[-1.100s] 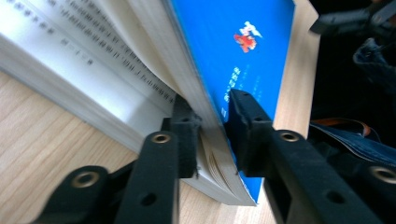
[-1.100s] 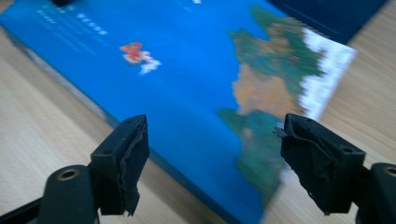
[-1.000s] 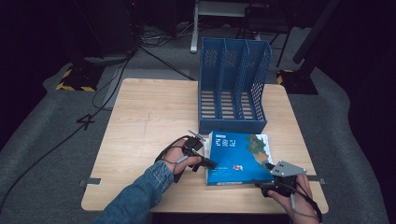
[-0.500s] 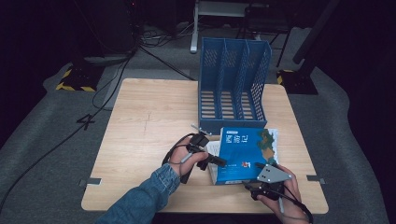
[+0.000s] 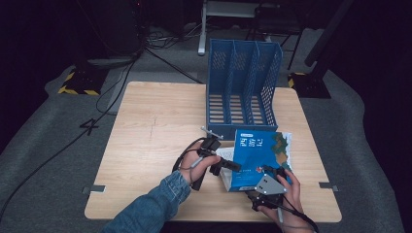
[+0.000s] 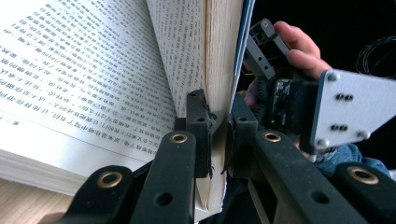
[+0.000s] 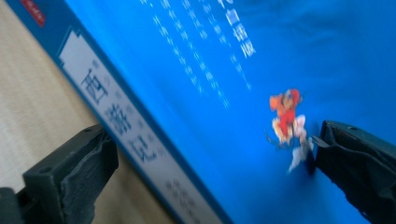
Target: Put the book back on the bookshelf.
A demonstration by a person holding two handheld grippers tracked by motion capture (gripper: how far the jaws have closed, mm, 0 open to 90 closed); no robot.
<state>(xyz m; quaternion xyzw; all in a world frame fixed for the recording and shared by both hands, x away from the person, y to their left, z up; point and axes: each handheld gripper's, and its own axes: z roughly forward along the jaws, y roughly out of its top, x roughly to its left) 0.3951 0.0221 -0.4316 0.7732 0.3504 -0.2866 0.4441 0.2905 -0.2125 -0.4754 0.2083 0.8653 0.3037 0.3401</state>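
Note:
A blue-covered book (image 5: pixel 260 150) is propped up on the wooden table (image 5: pixel 155 126) in front of the rack, its cover facing me. In the left gripper view, my left gripper (image 6: pixel 217 121) is shut on a thick sheaf of pages and the cover, while the other printed pages (image 6: pixel 93 70) fan open to the left. From above, the left gripper (image 5: pixel 232 166) sits at the book's left edge. My right gripper (image 5: pixel 273 174) is at the book's lower edge. Its jaws stand wide open (image 7: pixel 210 154) on either side of the spine and blue cover (image 7: pixel 243 56).
A blue three-slot file rack (image 5: pixel 243 82) stands upright at the back of the table, just behind the book. Bare wood spreads out to the left of the hands. Cables (image 5: pixel 121 82) run across the grey floor beyond the table's left side.
The book has risen from lying flat to propped up and sits closer to the rack. My right gripper has slid left along its lower edge. The left gripper keeps its hold.

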